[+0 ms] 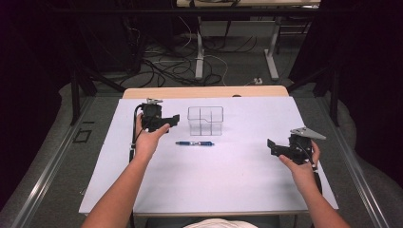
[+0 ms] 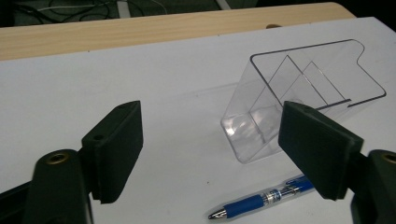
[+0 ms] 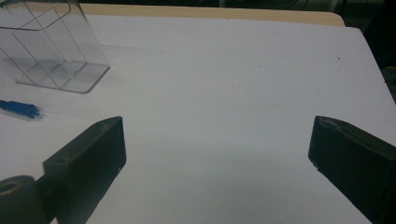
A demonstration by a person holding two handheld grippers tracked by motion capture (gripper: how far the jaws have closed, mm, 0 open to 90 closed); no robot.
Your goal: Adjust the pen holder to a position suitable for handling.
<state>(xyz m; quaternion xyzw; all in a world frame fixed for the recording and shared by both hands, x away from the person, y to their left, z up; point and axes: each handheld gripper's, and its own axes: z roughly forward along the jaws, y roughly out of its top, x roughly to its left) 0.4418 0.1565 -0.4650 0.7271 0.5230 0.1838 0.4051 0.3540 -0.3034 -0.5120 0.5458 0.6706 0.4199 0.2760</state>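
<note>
Blue ballpoint pen (image 1: pixel 195 143) with a clear middle section is lying flat on the white table sheet (image 1: pixel 214 185), just in front of the clear plastic divided organiser box (image 1: pixel 205 120) — near it, not touching as far as I can see. Nothing is holding the pen.

Left gripper (image 1: pixel 174 119) has its black jaws spread wide with nothing between them. In the left gripper view the pads (image 2: pixel 119 149) frame bare white sheet, with the pen (image 2: pixel 261 201) low down by the right-hand pad and the box (image 2: pixel 299 98) behind it, standing upright with its inner dividers visible. From above, this gripper sits just left of the box, jaws pointing toward it.

Right gripper (image 1: pixel 272 147) is also released, jaws wide apart over empty sheet, well away from the pen on the right side of the table. In the right gripper view the pads (image 3: pixel 93 158) bracket plain white surface, while the box (image 3: pixel 51 46) and the pen's blue end (image 3: pixel 21 108) sit off at the far left.

Past the sheet there's a strip of light wooden tabletop (image 1: pixel 204 91), then a dark floor with cables (image 1: pixel 161 66).
</note>
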